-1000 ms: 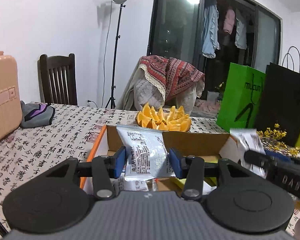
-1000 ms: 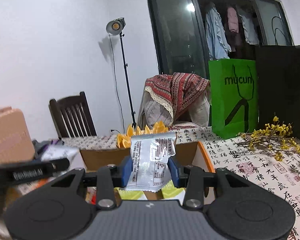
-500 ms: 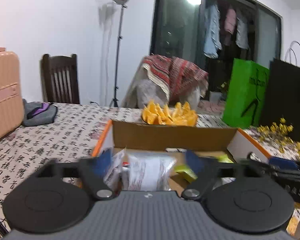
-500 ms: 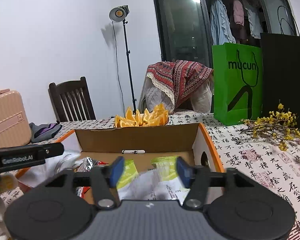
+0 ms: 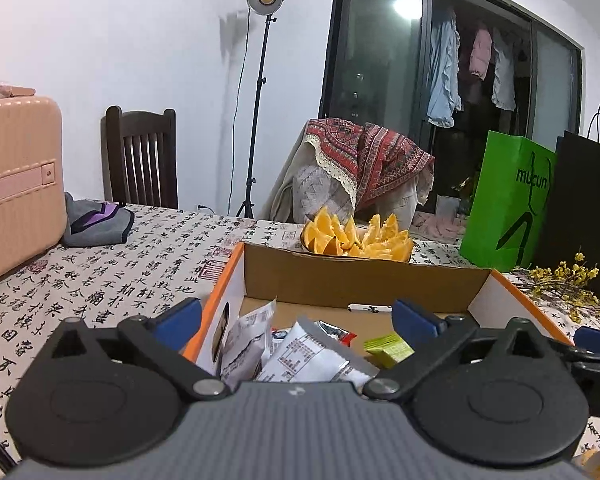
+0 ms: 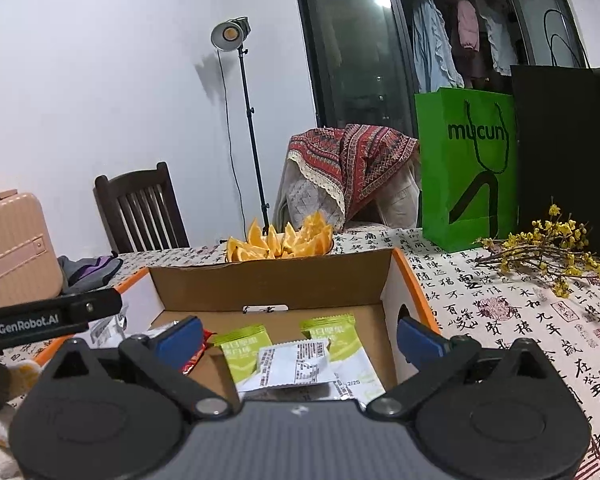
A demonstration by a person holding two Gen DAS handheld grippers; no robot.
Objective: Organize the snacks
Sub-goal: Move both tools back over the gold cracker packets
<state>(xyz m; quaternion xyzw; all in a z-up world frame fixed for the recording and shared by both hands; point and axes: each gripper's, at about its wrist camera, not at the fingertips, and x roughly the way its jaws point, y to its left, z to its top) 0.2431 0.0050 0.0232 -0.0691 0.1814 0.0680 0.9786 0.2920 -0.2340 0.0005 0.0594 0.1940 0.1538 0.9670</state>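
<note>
An open cardboard box with orange edges sits on the table. My left gripper is open and empty above the box's left half, over silver-white snack packets and a red packet. A green packet lies to their right. My right gripper is open and empty above the box's right half, over a white packet that lies on green packets. The left gripper's body shows at the left of the right wrist view.
A bowl of orange wedges stands behind the box. A pink suitcase and grey cloth are at left. Green and black bags and yellow flower sprigs are at right. A chair stands beyond.
Both grippers held silver packets upright over the box a second ago. Both have opened, and the packets have dropped into the box.
</note>
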